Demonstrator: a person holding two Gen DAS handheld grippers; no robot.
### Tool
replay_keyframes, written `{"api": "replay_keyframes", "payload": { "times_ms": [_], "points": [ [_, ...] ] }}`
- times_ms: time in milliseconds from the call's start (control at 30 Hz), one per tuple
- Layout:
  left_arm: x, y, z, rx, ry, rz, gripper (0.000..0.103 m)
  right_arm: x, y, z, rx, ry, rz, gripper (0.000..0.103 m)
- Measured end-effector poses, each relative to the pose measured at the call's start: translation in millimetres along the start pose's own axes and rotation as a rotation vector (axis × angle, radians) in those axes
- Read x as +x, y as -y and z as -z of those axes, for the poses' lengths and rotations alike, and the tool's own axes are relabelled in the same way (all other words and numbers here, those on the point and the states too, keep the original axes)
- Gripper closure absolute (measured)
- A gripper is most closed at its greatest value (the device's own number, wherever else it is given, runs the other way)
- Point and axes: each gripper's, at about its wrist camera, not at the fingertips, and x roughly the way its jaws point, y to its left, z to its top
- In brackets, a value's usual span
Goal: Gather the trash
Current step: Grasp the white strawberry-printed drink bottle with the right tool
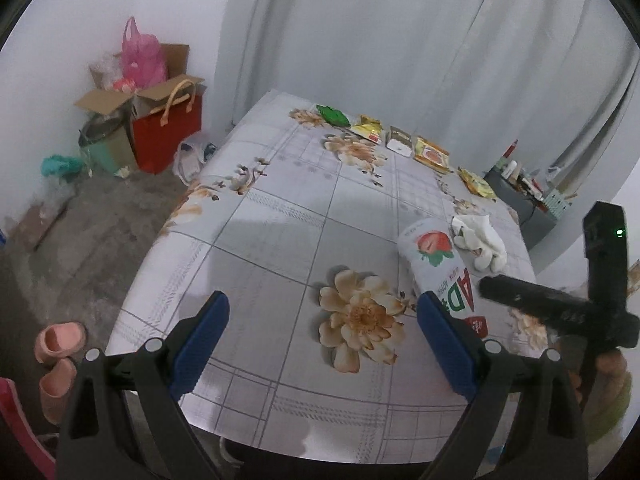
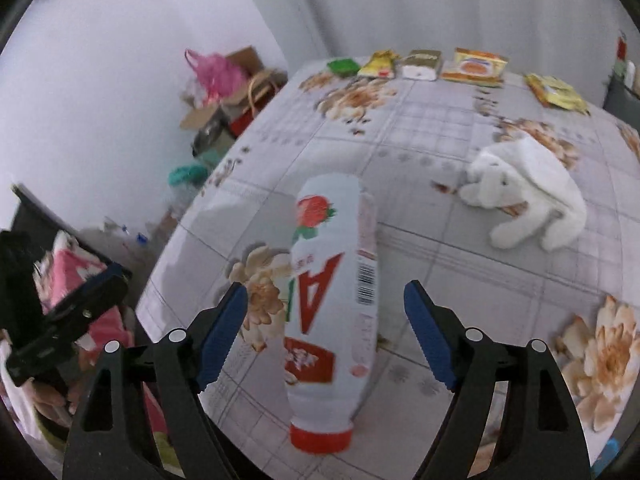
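A white drink bottle point(image 2: 328, 220) with a strawberry print and a red cap point(image 2: 320, 436) lies on the flower-patterned tablecloth point(image 2: 440, 152), cap toward me. My right gripper point(image 2: 326, 290) is open; the bottle lies between its blue pads, which stand apart from it. My left gripper point(image 1: 322, 300) hangs open over the table's near edge with nothing in it, left of the same bottle point(image 1: 432, 256). A crumpled white wad point(image 2: 528, 200) lies to the bottle's right. Several snack wrappers line the far edge: green point(image 2: 342, 66), yellow point(image 2: 378, 65), orange point(image 2: 476, 65).
On the floor to the left stand cardboard boxes point(image 1: 108, 100), a red bag point(image 1: 168, 136), a pink plastic bag point(image 1: 140, 56) and a green bin point(image 1: 108, 148). Pink slippers point(image 1: 60, 340) lie by the near table corner. A grey curtain point(image 1: 400, 40) hangs behind. A cluttered shelf point(image 1: 528, 192) stands far right.
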Motion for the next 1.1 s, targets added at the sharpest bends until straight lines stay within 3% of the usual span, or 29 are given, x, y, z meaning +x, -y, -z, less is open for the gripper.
{"api": "replay_keyframes", "payload": {
  "times_ms": [233, 367, 500, 833, 1100],
  "points": [
    [3, -9, 0, 0.045, -0.014, 0.068, 0.010, 31, -6, -6, 0.000, -0.074, 0.100, 0.027],
    [6, -18, -2, 0.050, -0.022, 0.089, 0.010, 43, -5, -5, 0.038, -0.109, 0.146, 0.042],
    [10, -24, -5, 0.048, -0.032, 0.099, 0.010, 44, -1, -5, 0.075, -0.110, 0.145, 0.042],
    [31, -19, -10, 0.048, -0.070, 0.108, 0.010, 20, 18, 22, 0.127, -0.104, 0.164, 0.043],
    [63, 27, -21, 0.132, -0.119, 0.152, 0.010, -29, 64, 76, 0.284, -0.033, 0.210, 0.043]
  ]
}}
